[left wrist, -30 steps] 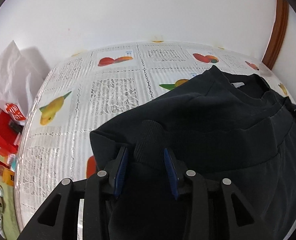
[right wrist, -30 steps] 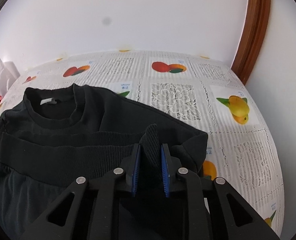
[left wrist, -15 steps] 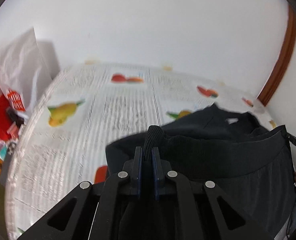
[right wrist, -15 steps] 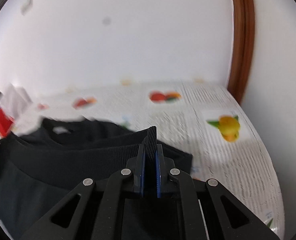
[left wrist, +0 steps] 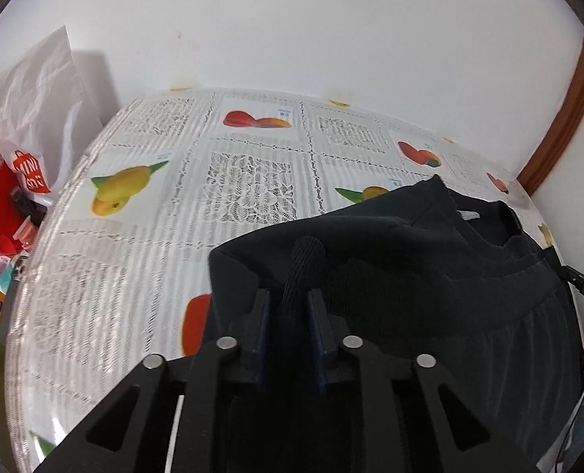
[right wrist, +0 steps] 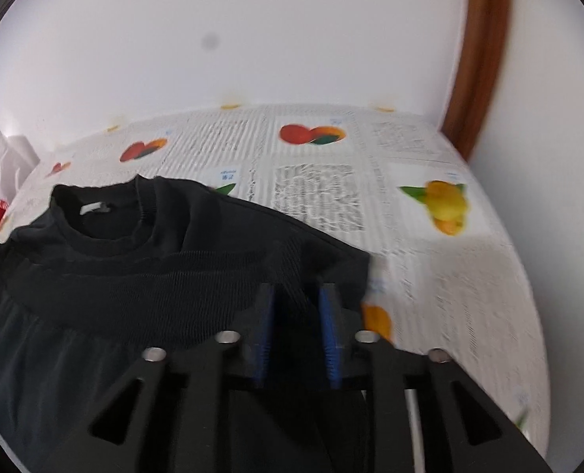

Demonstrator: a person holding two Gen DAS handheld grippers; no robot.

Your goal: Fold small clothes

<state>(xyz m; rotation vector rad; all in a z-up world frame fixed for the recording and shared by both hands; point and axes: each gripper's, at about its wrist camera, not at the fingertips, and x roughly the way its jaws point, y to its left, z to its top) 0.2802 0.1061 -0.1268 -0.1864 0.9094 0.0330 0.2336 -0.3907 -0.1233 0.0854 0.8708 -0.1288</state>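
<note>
Sweatshirt (left wrist: 430, 260): black, lying on my table with its bottom half folded up over the chest, so the ribbed hem (right wrist: 142, 276) runs across just below the neckline
Neckline (right wrist: 106, 213): round, facing the far wall, a small white label visible inside the collar
Left claw (left wrist: 288, 307): I have a bunched ridge of the ribbed hem standing up between the two fingers; the fingers are parted a little, and I cannot tell whether the pads press the cloth or merely flank it
Right claw (right wrist: 295, 295): the same at the other end of the hem, a dark fold of rib between my blue pads (right wrist: 266, 327); this view is blurred, and whether the pads bite the cloth I cannot tell
Where the cloth sits: toward my near edge of the table, its left corner by the left claw, its right corner just beside the right claw
Tablecloth (left wrist: 248, 185): white lace squares alternating with printed fruit, mangoes and peaches, bare beyond the collar up to the wall
Wall (left wrist: 292, 27): plain white, meeting the table at the far edge
Wooden trim (right wrist: 481, 51): brown, curving up at the right corner
Bags (left wrist: 27, 118): a white paper one and a red one, standing off the table's left side, well apart from the cloth
</note>
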